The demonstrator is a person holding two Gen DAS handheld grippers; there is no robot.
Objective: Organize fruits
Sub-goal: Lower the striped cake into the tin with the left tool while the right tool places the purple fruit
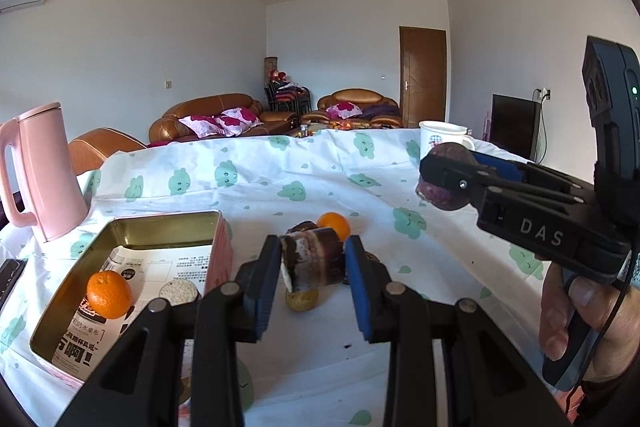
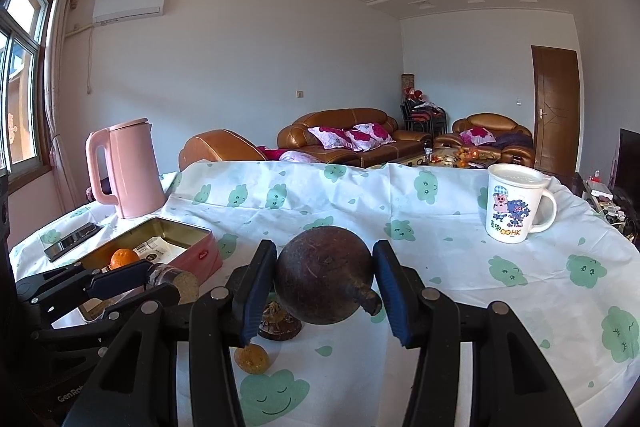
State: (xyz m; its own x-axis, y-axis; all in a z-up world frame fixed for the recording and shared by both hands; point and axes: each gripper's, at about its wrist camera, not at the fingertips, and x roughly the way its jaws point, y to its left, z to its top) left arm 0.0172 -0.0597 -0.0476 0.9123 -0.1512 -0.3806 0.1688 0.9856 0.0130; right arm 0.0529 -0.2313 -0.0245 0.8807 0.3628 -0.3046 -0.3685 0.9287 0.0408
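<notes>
Fingers (image 2: 384,287) of the right gripper (image 2: 325,287) clamp a round dark fruit (image 2: 324,279) above the cloth, left gripper (image 1: 313,263) pinching a cut chunk (image 1: 314,261) – ease both gently over into the tin (image 1: 120,227), I'd say

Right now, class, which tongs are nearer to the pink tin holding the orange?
Left. The left tongs, gripping a dark fruit piece, hover beside the pink tin; the right tongs, gripping a round dark fruit, are farther right.

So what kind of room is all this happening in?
Most likely a home living room: brown leather sofas with flowered cushions, a wall air conditioner, and a table under a cloud-print cloth holding a pink kettle and mug.
</notes>
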